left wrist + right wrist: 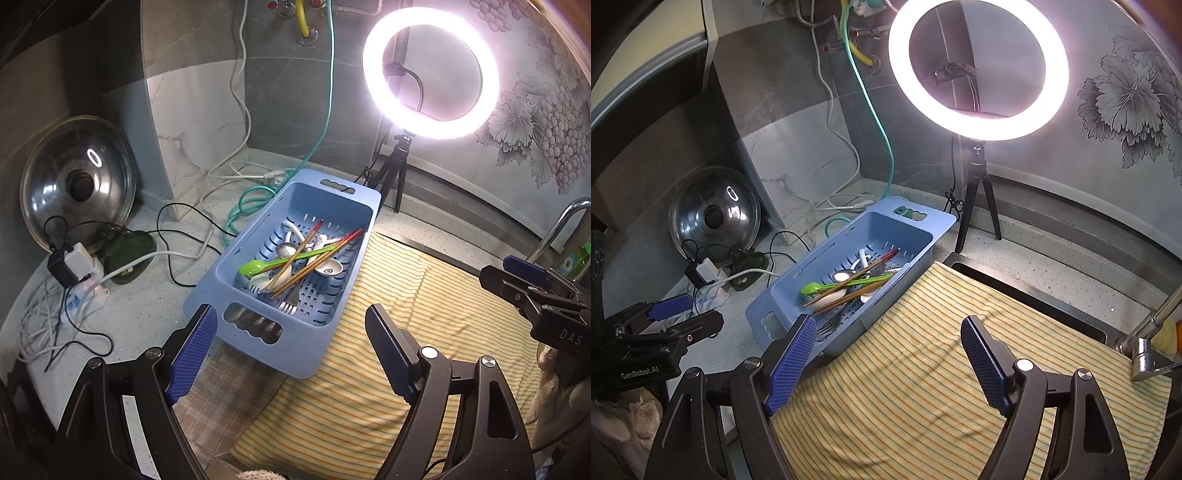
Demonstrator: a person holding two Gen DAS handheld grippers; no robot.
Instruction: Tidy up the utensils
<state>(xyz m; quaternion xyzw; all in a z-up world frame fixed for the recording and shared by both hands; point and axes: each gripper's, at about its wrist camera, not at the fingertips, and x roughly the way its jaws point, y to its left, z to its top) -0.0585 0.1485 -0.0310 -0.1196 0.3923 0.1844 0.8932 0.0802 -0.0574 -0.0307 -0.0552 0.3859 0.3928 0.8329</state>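
Blue basket (916,229) holds jumbled utensils (849,286) beside the striped cloth (923,387) — right gripper (886,365) jaws apart, empty.

My blue basket (258,254) looked like matt plastic, perforated. In it lay a glossy green plastic spoon (258,266), wooden-looking chopsticks (310,264) and a shiny metal spoon (286,251). The striped cloth (424,332) was woven, matt. The pot lid (77,184) gleamed like polished metal.

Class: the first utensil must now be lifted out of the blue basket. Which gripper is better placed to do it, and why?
Probably the left gripper. It is open, and the blue basket with its utensils lies right ahead between its fingers. The right gripper, also open, hangs over the striped cloth, with the basket off to its left.
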